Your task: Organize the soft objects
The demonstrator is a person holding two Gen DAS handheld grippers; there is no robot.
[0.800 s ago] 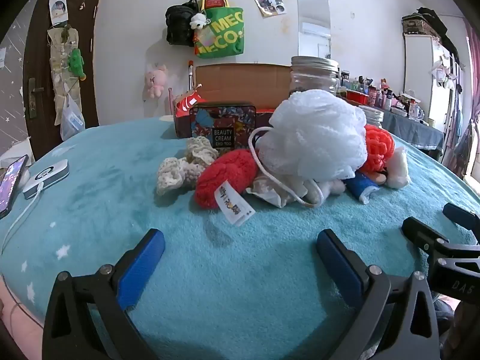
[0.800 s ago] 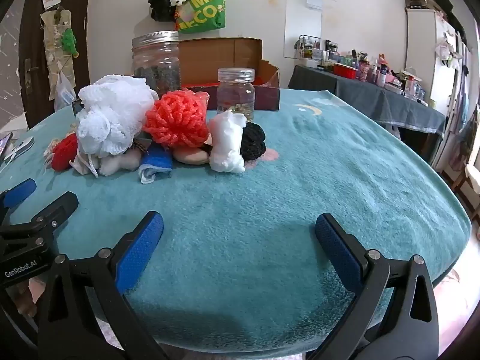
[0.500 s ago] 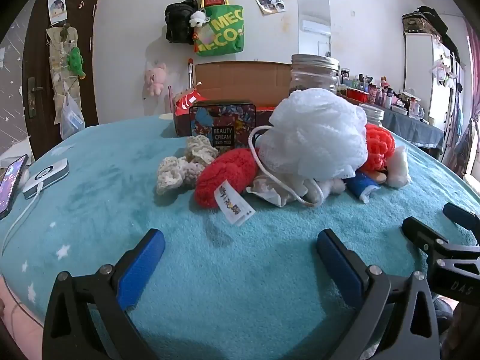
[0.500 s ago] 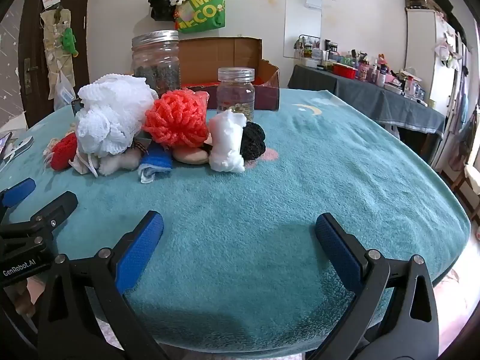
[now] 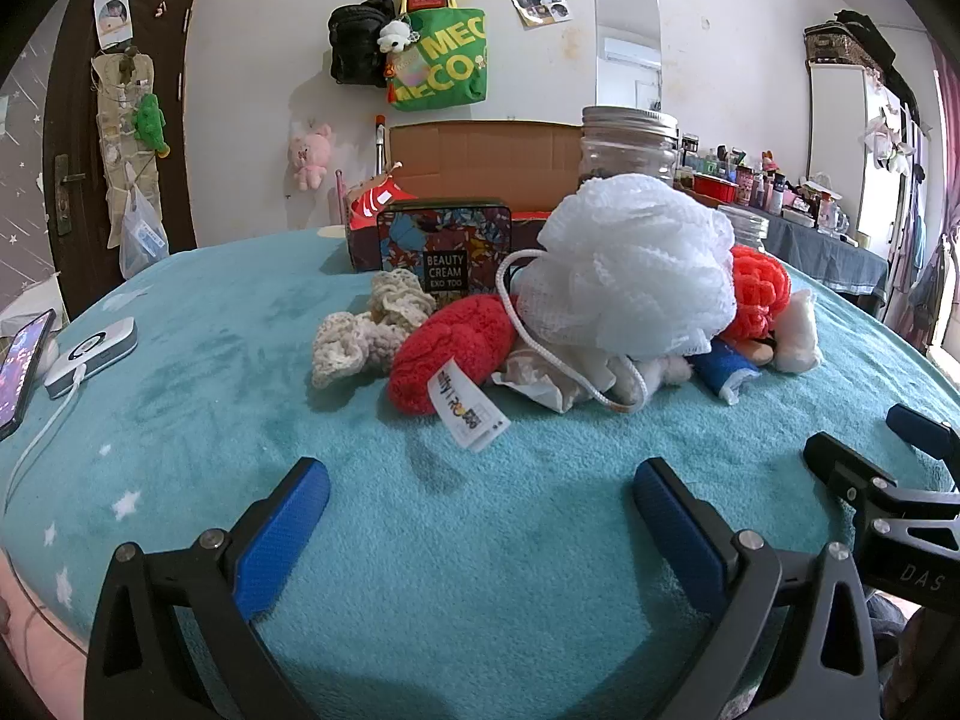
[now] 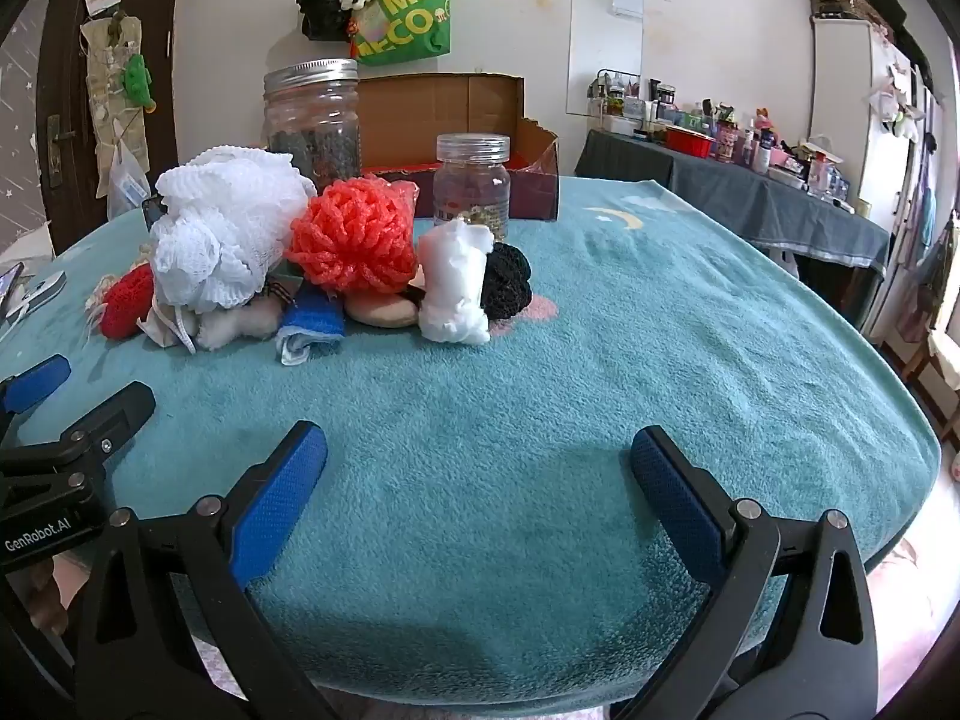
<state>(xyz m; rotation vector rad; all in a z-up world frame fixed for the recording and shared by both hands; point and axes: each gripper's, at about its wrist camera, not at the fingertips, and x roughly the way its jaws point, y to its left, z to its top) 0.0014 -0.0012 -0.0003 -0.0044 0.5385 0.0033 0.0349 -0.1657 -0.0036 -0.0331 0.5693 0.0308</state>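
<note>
A heap of soft things lies on the teal blanket: a white mesh bath pouf (image 5: 630, 264) (image 6: 225, 228), an orange-red knitted ball (image 6: 354, 234) (image 5: 759, 291), a red knitted piece with a white tag (image 5: 450, 354), a cream crocheted piece (image 5: 366, 330), a folded blue cloth (image 6: 312, 324), a white wad (image 6: 453, 282) and a black knitted ball (image 6: 507, 288). My left gripper (image 5: 477, 492) stands open over bare blanket, short of the red piece. My right gripper (image 6: 477, 450) is open too, nothing between its fingers, nearer than the white wad.
Behind the heap stand an open cardboard box (image 6: 444, 114), a tall jar (image 6: 312, 114), a small jar (image 6: 472, 180) and a patterned tin (image 5: 444, 252). A phone (image 5: 21, 360) and a white charger (image 5: 90, 351) lie at the left. The blanket's edge drops off at right.
</note>
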